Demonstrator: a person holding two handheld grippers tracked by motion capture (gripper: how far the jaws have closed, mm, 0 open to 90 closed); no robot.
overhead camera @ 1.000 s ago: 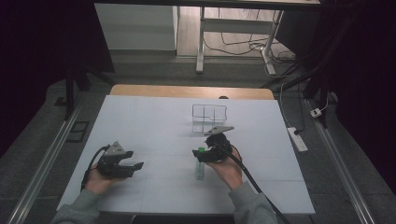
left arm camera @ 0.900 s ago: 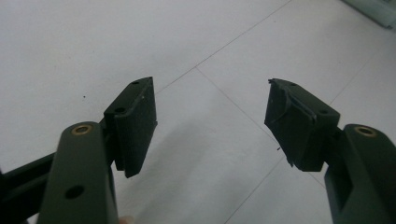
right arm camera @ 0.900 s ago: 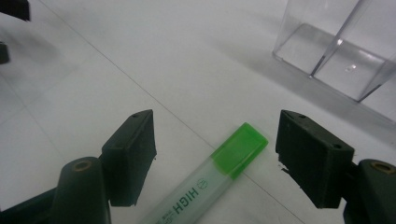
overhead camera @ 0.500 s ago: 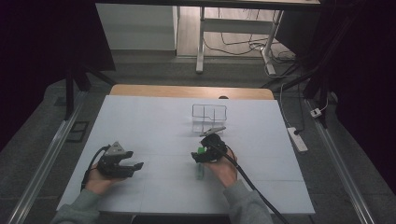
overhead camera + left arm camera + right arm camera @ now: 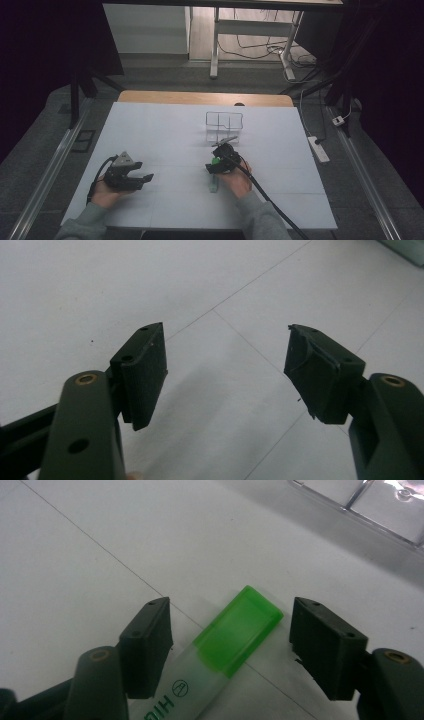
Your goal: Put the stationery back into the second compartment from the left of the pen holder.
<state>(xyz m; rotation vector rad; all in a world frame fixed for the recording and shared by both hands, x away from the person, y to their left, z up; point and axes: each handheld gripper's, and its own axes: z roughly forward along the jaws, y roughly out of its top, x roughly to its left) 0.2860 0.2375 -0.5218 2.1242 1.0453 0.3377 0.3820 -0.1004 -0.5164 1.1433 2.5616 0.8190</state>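
High view: translucent highlighter pen with green cap [image 5: 214, 183] flat on white tabletop [image 5: 165, 130], long axis toward clear plastic compartment organiser [image 5: 224, 125]; dark room, grey floor. Left gripper view: left gripper [image 5: 225, 375] wide, empty. Right gripper view: right gripper [image 5: 230, 647] just closing, astride cap [image 5: 239, 636], pads apart from it.
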